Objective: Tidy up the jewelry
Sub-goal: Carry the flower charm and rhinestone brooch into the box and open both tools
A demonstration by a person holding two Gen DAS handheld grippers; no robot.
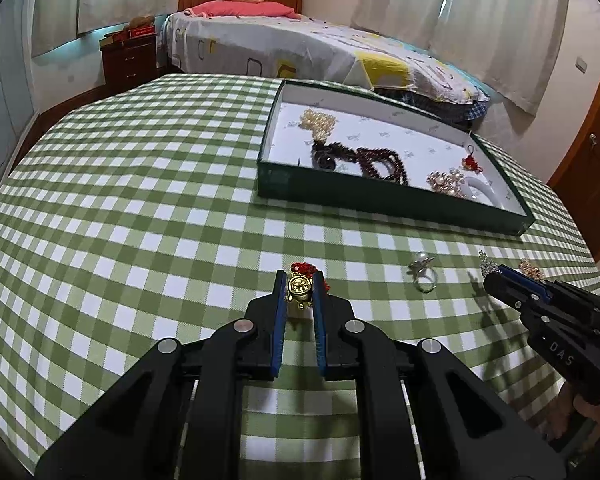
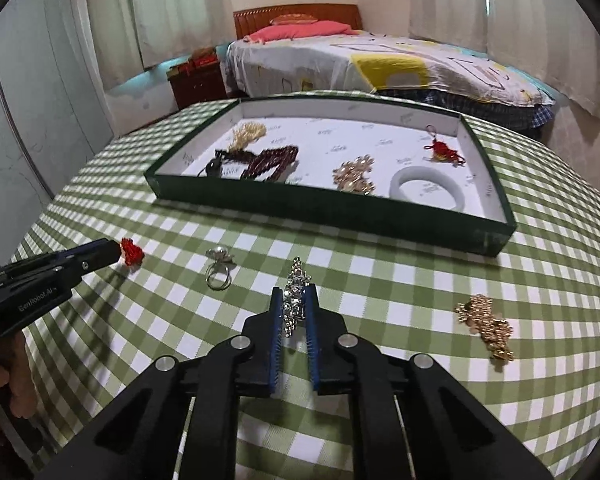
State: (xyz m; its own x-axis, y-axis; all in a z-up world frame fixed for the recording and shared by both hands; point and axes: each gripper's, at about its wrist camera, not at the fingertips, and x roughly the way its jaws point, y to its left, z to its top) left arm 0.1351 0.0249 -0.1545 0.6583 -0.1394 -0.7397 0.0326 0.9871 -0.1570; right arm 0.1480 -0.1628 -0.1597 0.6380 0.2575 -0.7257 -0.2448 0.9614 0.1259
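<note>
the right gripper point(image 2: 294, 304) is pinching a sparkly pin point(image 2: 294, 296) that is lying long-ways between its jaws. the left gripper point(image 1: 299, 288) is gripping a gold charm point(image 1: 299, 289). the tray point(image 2: 340, 210) is waiting straight ahead on the counter point(image 2: 420, 280), nearer the right one.

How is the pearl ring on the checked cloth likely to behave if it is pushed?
The pearl ring lies on its side, so it would probably slide, not roll. It looks small and stiff, likely light. Its raised pearl top may snag the checked cloth.

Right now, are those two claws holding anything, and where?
Left fingers pinch the gold charm by its sides, red knot poking out front. Right fingers grip the crystal brooch along its length.
</note>
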